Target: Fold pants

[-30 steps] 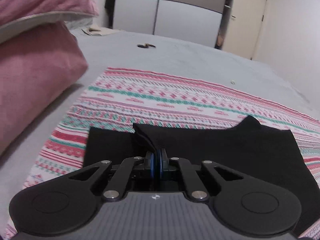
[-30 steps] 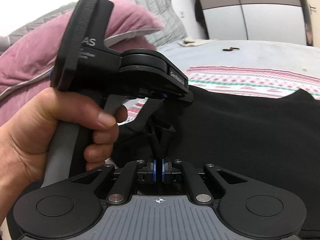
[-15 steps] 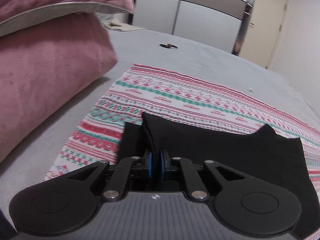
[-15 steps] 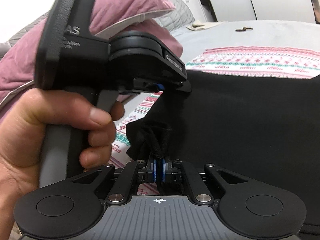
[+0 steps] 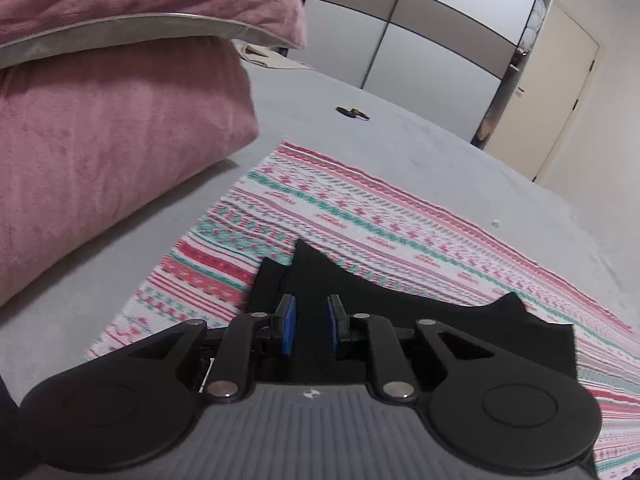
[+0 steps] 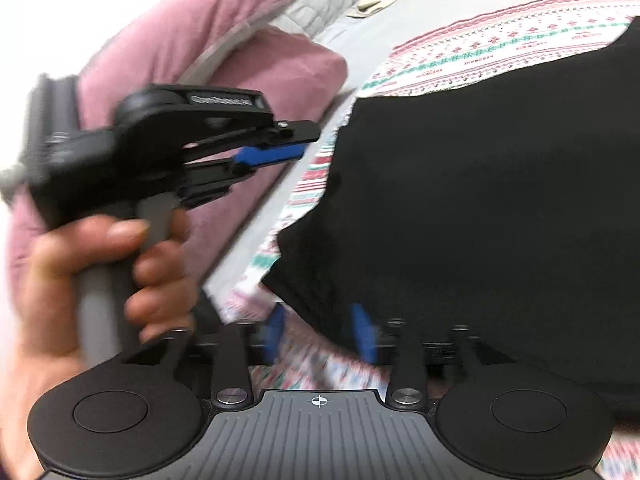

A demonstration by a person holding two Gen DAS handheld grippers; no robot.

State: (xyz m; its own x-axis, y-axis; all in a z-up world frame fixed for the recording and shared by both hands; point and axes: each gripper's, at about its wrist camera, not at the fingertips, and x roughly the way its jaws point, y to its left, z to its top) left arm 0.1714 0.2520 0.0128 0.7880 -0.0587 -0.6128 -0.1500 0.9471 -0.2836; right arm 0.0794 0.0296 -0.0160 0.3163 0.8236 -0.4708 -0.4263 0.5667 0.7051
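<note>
On the grey bed [image 5: 400,148], at your far left, two pink pillows [image 5: 120,152] are stacked, the upper one resting on the lower. Just right of them a striped patterned cloth [image 5: 360,220] lies flat, and the black pants [image 5: 400,312] lie folded on its near part, their pointed corners jutting toward the far edge.

Your left gripper [image 5: 311,328] hovers at the left edge of the pants with its blue pads [image 5: 289,328] set apart; black fabric shows between them, but nothing is pinched. From the right wrist view, your left hand [image 6: 100,272] wraps the grey handle of that tool.

Your right gripper [image 6: 320,332] is blurred, its blue pads spread wide over the near corner of the pants [image 6: 480,200] and gripping nothing. Farther back a small dark object [image 5: 352,112] sits on the bed, with a wardrobe [image 5: 420,40] and a door [image 5: 568,92] beyond.
</note>
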